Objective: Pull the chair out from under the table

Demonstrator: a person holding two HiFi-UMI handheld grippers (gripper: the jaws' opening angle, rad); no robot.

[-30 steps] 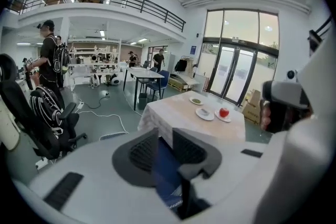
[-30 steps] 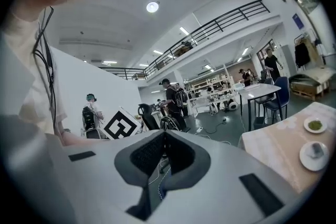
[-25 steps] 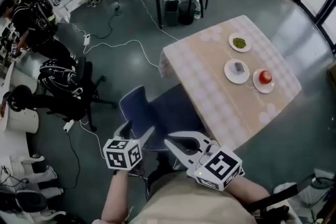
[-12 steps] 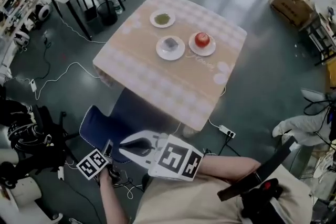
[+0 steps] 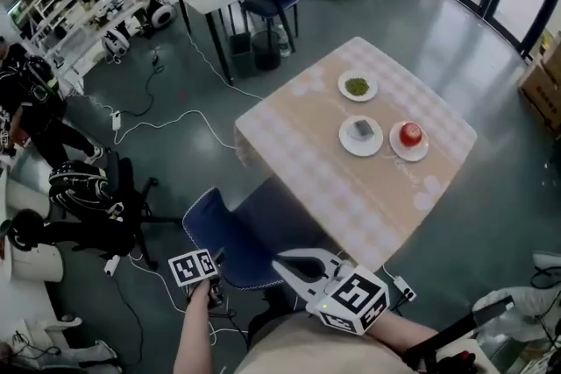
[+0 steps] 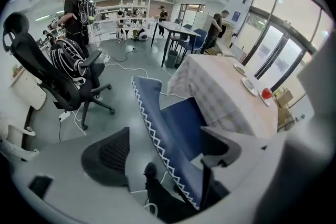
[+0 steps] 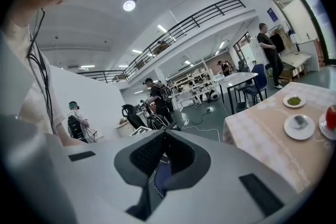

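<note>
Chair (image 5: 230, 234), blue, stands at the table's (image 5: 294, 158) near edge. Its seat reaches partly under the cloth and its back is turned toward the person.

Left gripper (image 6: 164, 150) points steeply down at the top of the chair back. Its jaws have just been opening and stand wide apart. The back's edge, stitched in white zigzag, runs between them. The left pad (image 6: 107, 155) stands clear of the edge. The right pad (image 6: 223, 148) sits just beside the back, and I cannot tell whether it touches. Nothing is gripped.

Right gripper (image 7: 160, 139) is held nearly level, just beside the left one and above the chair. Its jaws are clenched tip to tip on nothing, with a bit of blue chair showing through the gap behind the tips.

On the table stand three plates: one with something green (image 5: 357, 87), one with a small grey thing (image 5: 361, 134), and one with an apple (image 5: 410, 134). A black office chair (image 5: 105, 188) stands well off to the left, with cables on the floor near it.
</note>
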